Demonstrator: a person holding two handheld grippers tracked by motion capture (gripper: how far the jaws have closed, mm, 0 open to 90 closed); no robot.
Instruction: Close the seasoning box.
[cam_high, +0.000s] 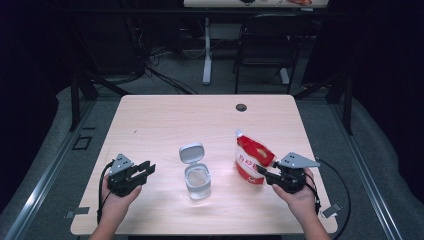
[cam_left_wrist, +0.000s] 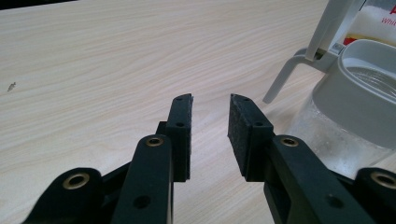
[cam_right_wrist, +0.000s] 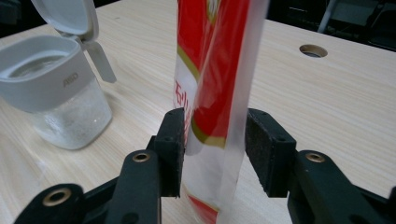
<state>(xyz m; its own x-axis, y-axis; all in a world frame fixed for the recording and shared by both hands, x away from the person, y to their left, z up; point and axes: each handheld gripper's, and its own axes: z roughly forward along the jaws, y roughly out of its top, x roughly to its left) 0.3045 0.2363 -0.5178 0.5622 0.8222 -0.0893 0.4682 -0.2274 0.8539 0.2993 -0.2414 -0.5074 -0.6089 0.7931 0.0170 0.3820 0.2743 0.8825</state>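
Standing at the pale wooden table (cam_high: 150, 120), I see a red and white pouch (cam_high: 251, 160) upright near its right edge, its long axis running up from the tabletop and leaning a little away from the person. Left of it, near the middle, sits a clear jar (cam_high: 198, 181) with a grey collar and its flip lid (cam_high: 192, 153) thrown back.

The right gripper (cam_high: 263, 174) is the one at the pouch, reaching in low from the right. In the right gripper view its jaws stand spread to either side of the pouch (cam_right_wrist: 215, 74); the left pad looks to brush the film, the right one stands clear, so I would not call that a grip. The left gripper (cam_high: 148, 169) rests well apart from the pouch, left of the jar, jaws parted on nothing.

The pouch's foot is cut off in the right gripper view, its print is too blurred to read, and I cannot tell whether its top is sealed.
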